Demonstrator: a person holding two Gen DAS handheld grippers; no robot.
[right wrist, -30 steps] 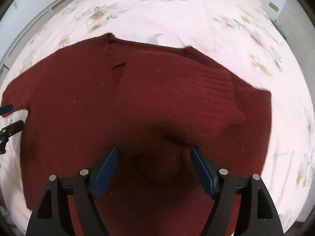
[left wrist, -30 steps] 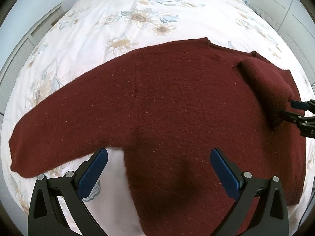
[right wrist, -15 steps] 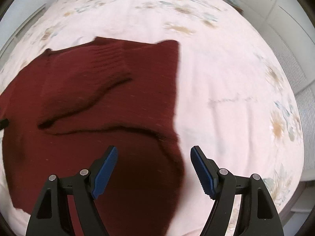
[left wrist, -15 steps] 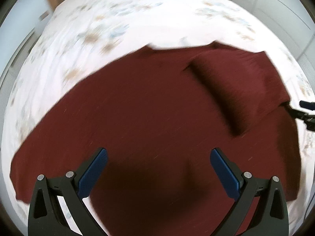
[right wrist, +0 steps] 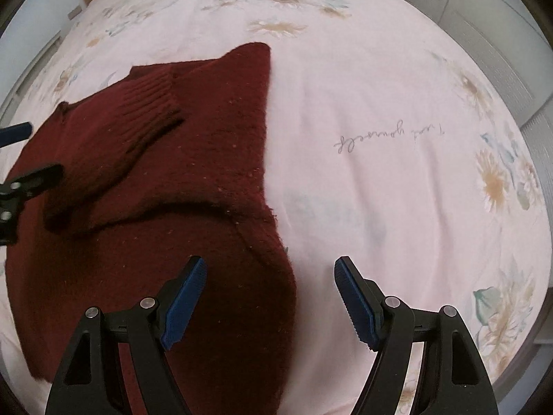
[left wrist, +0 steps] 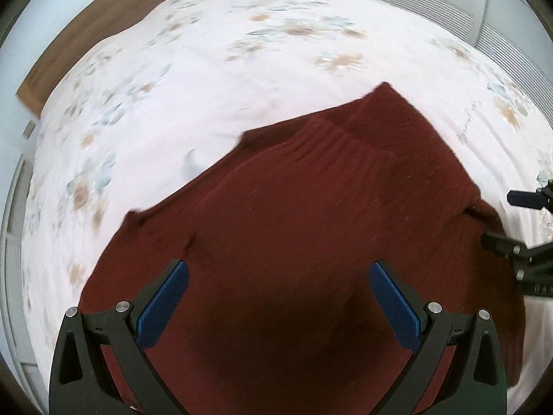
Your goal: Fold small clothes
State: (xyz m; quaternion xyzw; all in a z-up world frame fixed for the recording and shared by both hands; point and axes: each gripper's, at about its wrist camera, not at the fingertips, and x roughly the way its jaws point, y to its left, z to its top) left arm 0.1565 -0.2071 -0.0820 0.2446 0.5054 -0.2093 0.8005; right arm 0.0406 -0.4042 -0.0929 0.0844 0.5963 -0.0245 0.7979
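Beneath our wide-open, empty left gripper [left wrist: 278,306] and right gripper [right wrist: 269,302], the dark red sweater [right wrist: 193,159] lies on the floral bedspread [right wrist: 380,121], one sleeve [right wrist: 138,128] folded across its body. Beyond it, bare bedding. We judge a careless pinch could snag the bedspread too, or drag that folded sleeve loose.

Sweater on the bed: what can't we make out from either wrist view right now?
- Sweater hem: left wrist view, cut off by the bottom edge and covered by the left hand-held gripper.
- Its other sleeve: not visible in either view; folded under or out of frame, cannot tell.
- Bedspread flowers: left wrist view, motion-blurred.
- Sweater's left side: right wrist view, cut by the frame edge.
- Cursive writing on the bedspread: right wrist view, upside down, too small to read.
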